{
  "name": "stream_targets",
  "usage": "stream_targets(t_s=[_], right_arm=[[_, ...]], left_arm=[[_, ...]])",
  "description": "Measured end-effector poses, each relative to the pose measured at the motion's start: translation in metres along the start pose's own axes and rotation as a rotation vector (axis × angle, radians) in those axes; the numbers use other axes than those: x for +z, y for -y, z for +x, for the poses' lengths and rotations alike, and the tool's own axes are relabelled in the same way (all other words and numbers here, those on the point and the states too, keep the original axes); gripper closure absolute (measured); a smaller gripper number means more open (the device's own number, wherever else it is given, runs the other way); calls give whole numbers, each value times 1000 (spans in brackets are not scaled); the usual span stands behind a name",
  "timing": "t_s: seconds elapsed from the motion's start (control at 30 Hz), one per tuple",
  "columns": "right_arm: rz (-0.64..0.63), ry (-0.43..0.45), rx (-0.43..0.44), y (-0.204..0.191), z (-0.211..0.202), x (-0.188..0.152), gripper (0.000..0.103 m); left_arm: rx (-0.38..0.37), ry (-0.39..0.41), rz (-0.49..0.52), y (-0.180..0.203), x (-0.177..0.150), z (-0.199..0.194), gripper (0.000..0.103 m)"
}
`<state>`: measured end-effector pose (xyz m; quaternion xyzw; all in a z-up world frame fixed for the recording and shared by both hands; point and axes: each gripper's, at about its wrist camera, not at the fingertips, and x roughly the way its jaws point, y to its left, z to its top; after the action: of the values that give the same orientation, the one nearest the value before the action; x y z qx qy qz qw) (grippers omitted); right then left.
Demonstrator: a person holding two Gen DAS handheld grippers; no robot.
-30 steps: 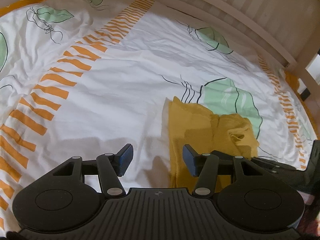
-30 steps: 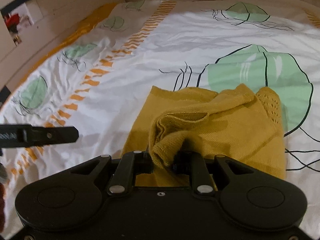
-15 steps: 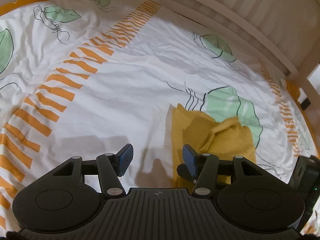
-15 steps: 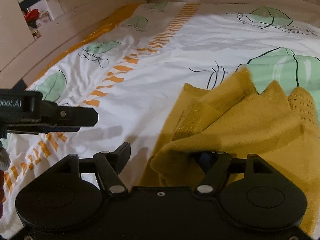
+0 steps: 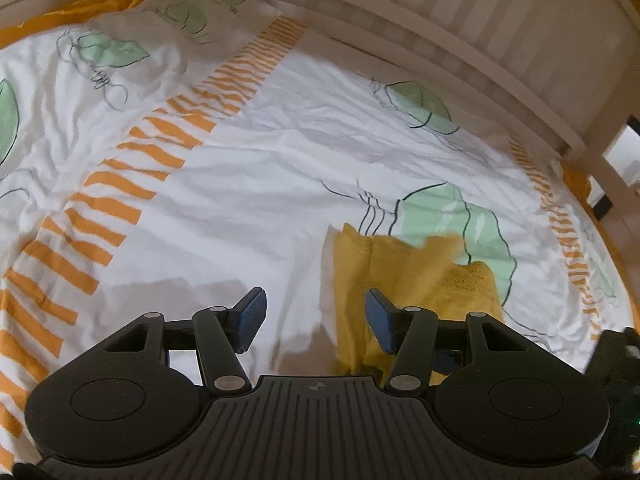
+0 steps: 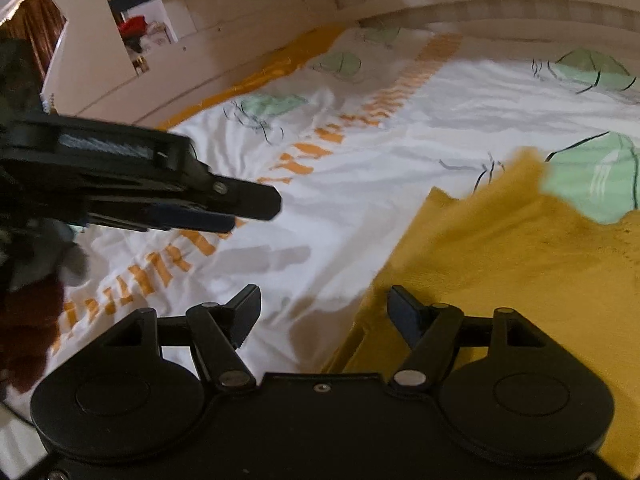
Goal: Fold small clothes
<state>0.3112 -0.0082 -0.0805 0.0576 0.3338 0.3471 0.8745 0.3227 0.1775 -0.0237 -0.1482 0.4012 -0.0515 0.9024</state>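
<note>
Mustard-yellow knit garment [image 6: 520,264] lies crumpled on a white bedsheet [image 5: 248,208] printed with green leaves and bands of orange stripes, on the right of the bed in both wrist views. Right gripper [image 6: 324,312] hangs low over the garment's left edge, its jaws having just sprung apart; they stand wide, and the right fingertip [image 6: 404,312] sits above the yellow cloth without pressing it, while the left one is over bare sheet. Nothing is clamped between them. Left gripper [image 5: 316,320] hovers near the cloth's near-left edge, jaws about half open and empty, its blue pad [image 5: 378,320] on the right overlapping the yellow fabric in the picture; whether it touches cannot be told. From the right wrist view the left gripper reaches in from the left. A pale slatted bed frame [image 5: 460,52] runs along the far side.
</note>
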Motion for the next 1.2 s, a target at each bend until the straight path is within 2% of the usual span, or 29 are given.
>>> stream_targets(t_s=[0.13,0.27,0.43,0.67,0.83,0.87,0.9,1.07,1.2], right_arm=[[13,34,-23,7,-23,-7,29],[-61,23,-75,4,-40,-22,29],[-224,-1,-132,-21,-46,-46,29],[-466,-17,-248,-51,-25,-59,32],[-499,-38,-289,-49,-16,-65,50],[-497,-45,-291,-47,-15,-65,69],[-498,-51,-296,-47,-15,-66,93],[-364,64,-274,-35,-42,-56,93],[-218,102,-228,-17,-57,-49,93]], left_arm=[[-5,-21,27,7,-4,7,50],[-8,-44,48,11,-8,13,50],[-25,-72,51,14,-13,19,50],[-36,-94,66,21,-19,24,50],[-59,-112,34,19,-21,28,50],[-61,-113,28,18,-20,28,50],[-64,-114,24,18,-20,28,50],[-103,-123,10,21,-21,29,50],[-204,-173,-48,25,-24,38,49]])
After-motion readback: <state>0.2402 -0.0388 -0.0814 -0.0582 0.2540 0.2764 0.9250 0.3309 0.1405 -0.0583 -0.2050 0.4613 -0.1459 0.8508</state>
